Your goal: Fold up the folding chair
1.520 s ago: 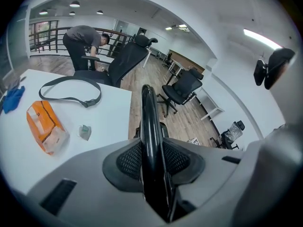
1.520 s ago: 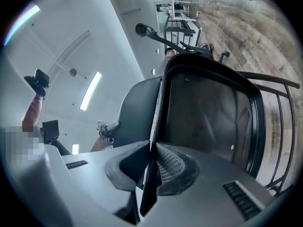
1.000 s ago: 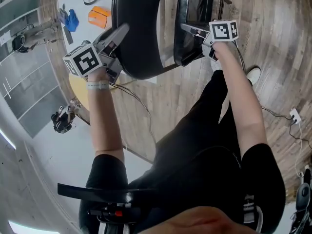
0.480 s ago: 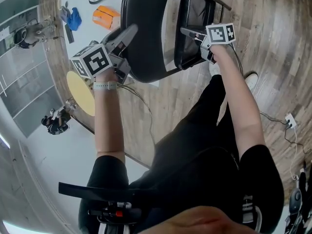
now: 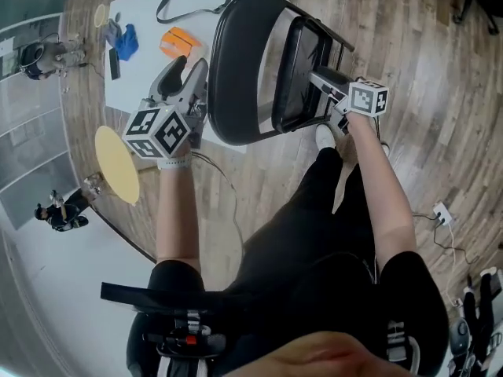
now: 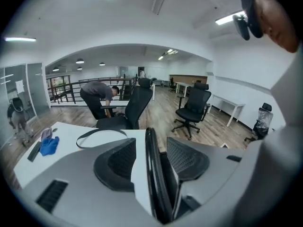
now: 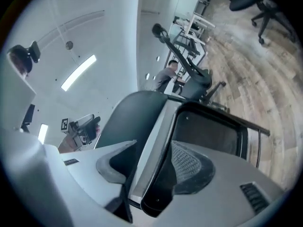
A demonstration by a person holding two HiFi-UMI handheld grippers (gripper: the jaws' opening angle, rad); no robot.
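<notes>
Standing on the wooden floor (image 5: 416,85), the black folding chair (image 5: 236,120) has its seat (image 5: 305,61) swung up close against the backrest (image 5: 244,45), with only a narrow gap between the two panels. A white table (image 5: 137,81) lies just beside the chair on its backrest side.

The left gripper (image 5: 187,73) sits at the outer edge of the chair's backrest. Its jaws are apart and opening. The thin black rim stands between them, and bare table shows between the rim and one pad, so there is no clamp.

The right gripper (image 5: 321,79) sits at the chair's seat side. Its jaws are likewise apart and opening, with the seat's edge between them and the pads not pressing on it.

An orange item (image 5: 179,43) and a blue cloth (image 5: 126,42) lie on the table, beyond the chair's backrest.
</notes>
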